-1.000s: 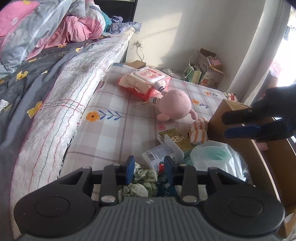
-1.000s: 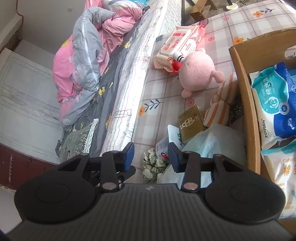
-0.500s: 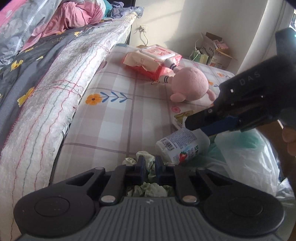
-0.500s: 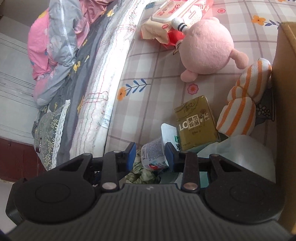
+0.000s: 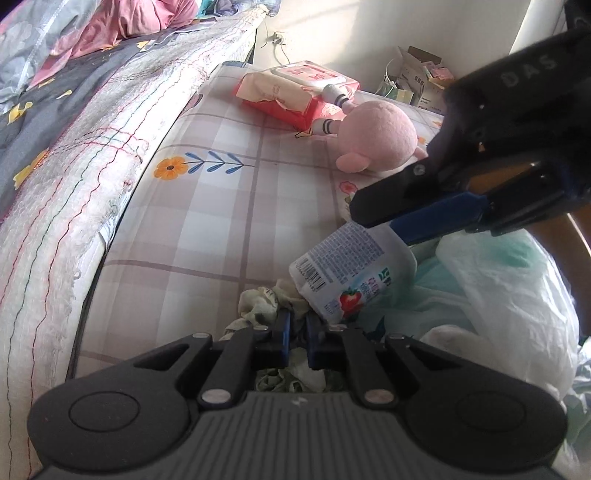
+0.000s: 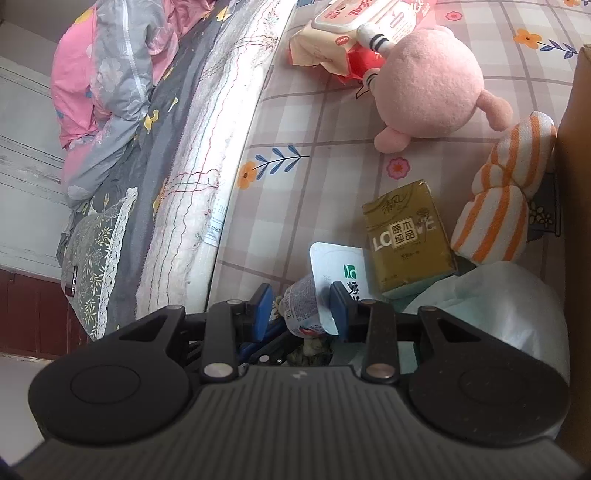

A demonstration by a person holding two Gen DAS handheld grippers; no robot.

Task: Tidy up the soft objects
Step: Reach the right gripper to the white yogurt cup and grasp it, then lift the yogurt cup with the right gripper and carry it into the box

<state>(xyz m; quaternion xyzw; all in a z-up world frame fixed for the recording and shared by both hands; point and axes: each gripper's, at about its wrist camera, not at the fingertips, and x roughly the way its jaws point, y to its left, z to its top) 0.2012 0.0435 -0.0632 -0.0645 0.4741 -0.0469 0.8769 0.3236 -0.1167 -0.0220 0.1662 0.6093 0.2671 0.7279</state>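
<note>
Checked floral mat carries everything. On it the white plastic yogurt cup lies tilted between the spread right gripper, perhaps touching one finger. Left gripper pinches the crumpled green-patterned cloth.

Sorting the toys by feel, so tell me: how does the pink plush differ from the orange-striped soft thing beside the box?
The pink plush is one plain colour; the orange-striped soft thing has orange and white bands. The plush is round and the larger of the two; the striped one is lumpy and narrower. The plush lies against the wipes pack; the striped one rests against the cardboard box. Both lie on the checked sheet, ungripped.
</note>
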